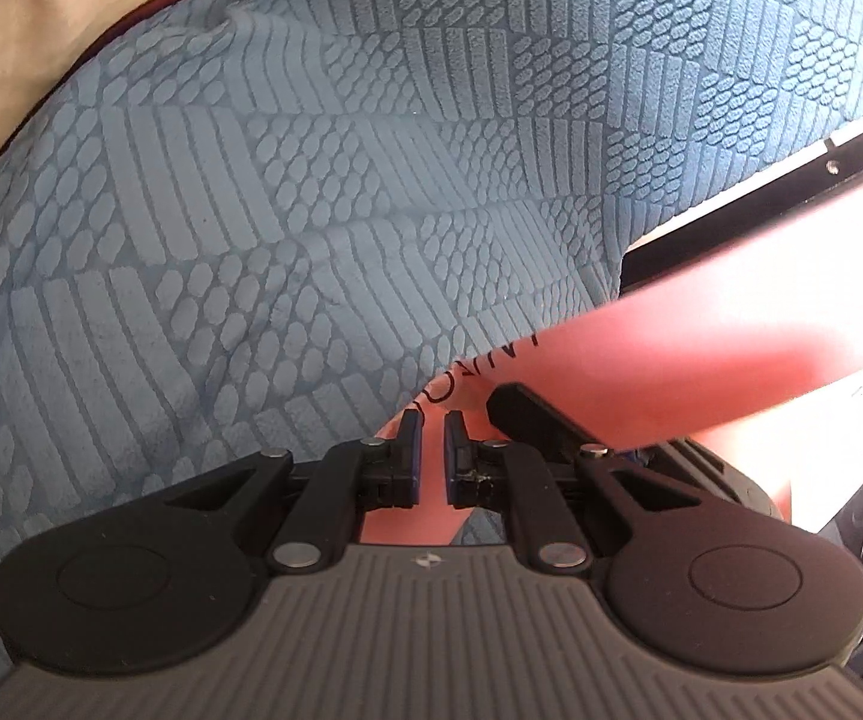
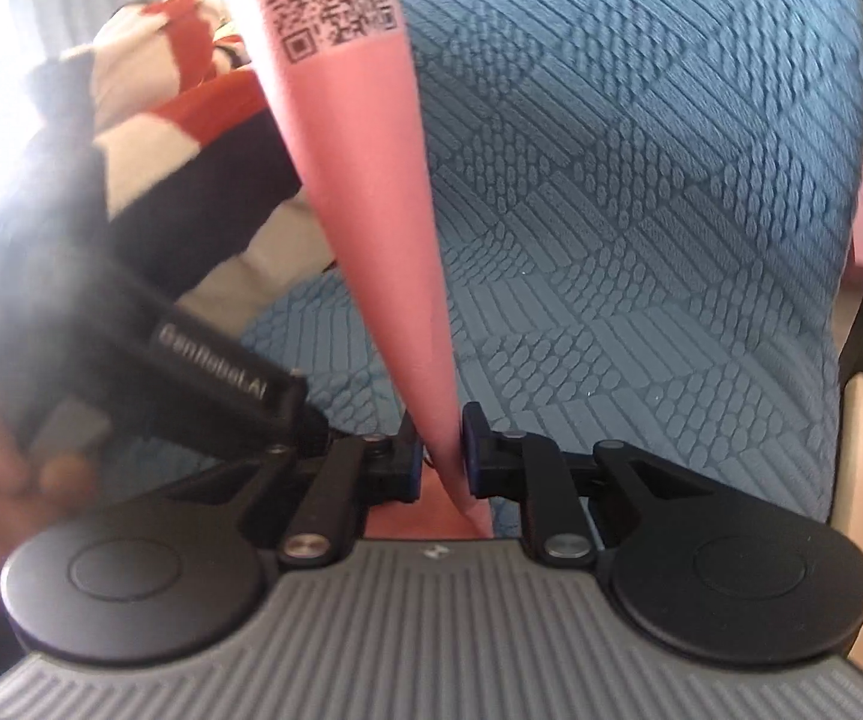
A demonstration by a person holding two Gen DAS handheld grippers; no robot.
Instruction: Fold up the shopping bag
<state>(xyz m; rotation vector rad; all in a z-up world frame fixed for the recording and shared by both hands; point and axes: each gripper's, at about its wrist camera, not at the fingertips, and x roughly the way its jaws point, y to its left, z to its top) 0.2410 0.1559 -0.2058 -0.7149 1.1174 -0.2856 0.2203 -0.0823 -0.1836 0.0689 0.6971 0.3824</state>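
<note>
Both tongs are pinching the pink shopping bag [image 2: 365, 228] over the blue quilted cover [image 2: 641, 210]: left tongs [image 1: 430, 456] clamping one edge, right tongs [image 2: 442, 450] another. It's looking thin, light and floppy, so corners are offering the best hold.

Blue patterned cover [image 1: 323, 192] as the work surface.
Its raised pattern of bars and ovals runs in blocks, with soft wrinkles. A cream cloth with a dark red edge [image 1: 23, 78] lies at its far left; the pink bag [image 1: 689, 354] hangs over it.
</note>
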